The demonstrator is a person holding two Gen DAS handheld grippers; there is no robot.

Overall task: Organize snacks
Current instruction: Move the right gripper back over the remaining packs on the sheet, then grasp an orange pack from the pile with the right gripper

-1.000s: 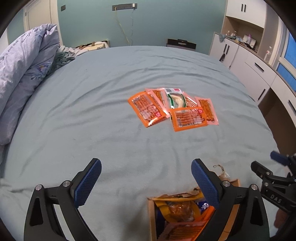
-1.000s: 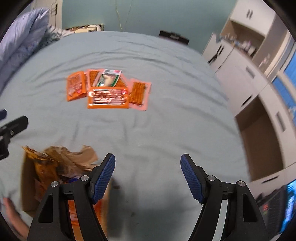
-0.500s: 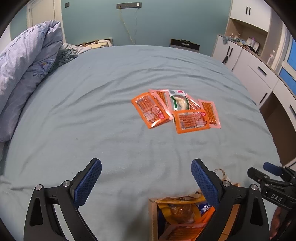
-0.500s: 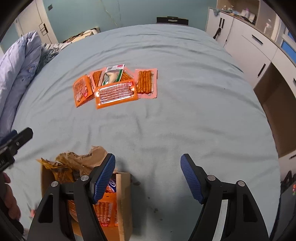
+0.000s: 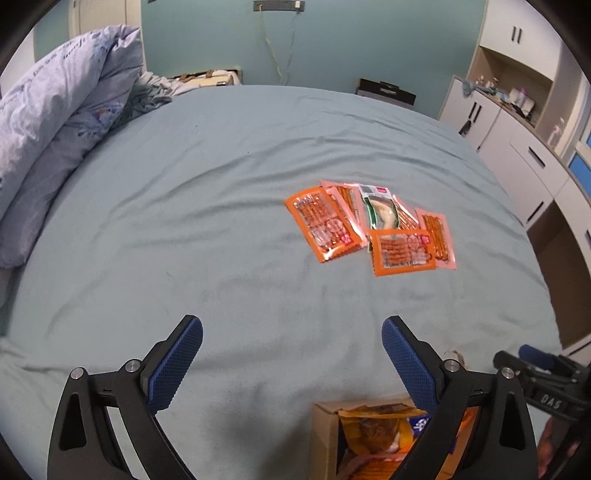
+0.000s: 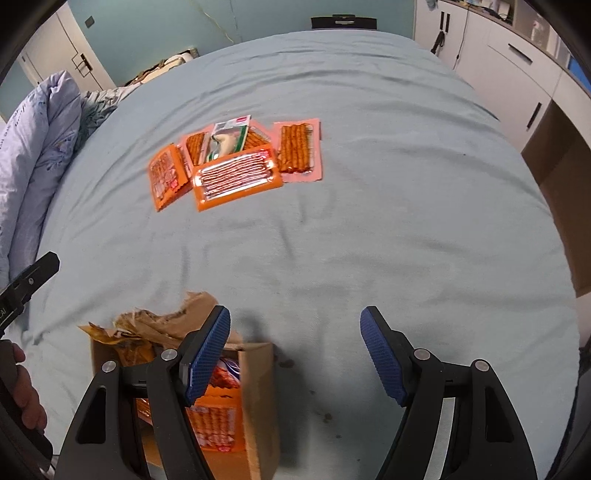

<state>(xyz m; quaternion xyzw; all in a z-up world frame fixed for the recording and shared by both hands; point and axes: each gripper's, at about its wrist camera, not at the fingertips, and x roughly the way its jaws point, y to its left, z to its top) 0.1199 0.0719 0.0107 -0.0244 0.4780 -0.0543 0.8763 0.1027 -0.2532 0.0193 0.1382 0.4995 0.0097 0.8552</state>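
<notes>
Mid-bed, the snack packs lie overlapped, the box at the near edge; both tongs, left and right, hang spread and empty, so the next move is probably reaching for a pack.

A wide bed with a wrinkled pale blue-green sheet fills the room's middle. A bunched lavender duvet lies along its left edge. Behind the far edge stands a teal wall carrying a power strip with dangling cables. White cabinets with dark handles line the right side.
</notes>
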